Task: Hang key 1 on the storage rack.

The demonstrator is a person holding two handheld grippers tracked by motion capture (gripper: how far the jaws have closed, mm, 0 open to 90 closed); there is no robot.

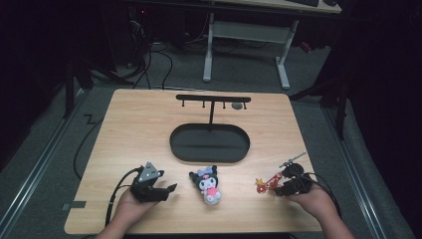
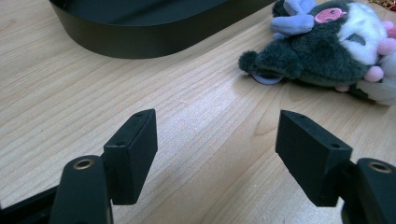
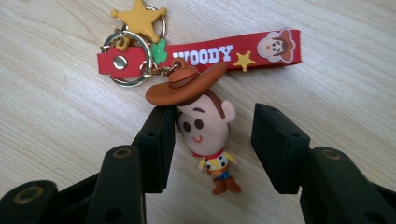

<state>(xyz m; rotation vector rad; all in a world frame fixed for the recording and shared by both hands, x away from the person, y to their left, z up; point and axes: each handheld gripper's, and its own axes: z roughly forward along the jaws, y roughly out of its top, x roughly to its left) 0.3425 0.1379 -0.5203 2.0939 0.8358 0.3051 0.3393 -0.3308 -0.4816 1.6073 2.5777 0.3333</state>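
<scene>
A Woody keychain [image 3: 205, 128] lies flat on the wooden table [image 3: 56, 116], its red strap [image 3: 224, 53] and star charm beyond the figure's hat. My right gripper [image 3: 215, 119] is open with the small figure between its jaws; the left jaw touches the head and a gap shows at the right jaw. From above, the keychain [image 1: 265, 183] lies just left of the right gripper [image 1: 279, 188]. A dark plush toy [image 1: 209, 185] with a pink bow lies at front centre. My left gripper [image 1: 168, 189] stands open and holds nothing, with the plush [image 2: 322, 46] ahead and to its right.
A black oval tray [image 1: 209, 158] with an upright post and a hook bar [image 1: 213, 98] stands mid-table; its wall [image 2: 154, 39] is close ahead of the left gripper. A thin metal piece [image 1: 293, 159] lies near the right edge. Bare wood lies left of the tray.
</scene>
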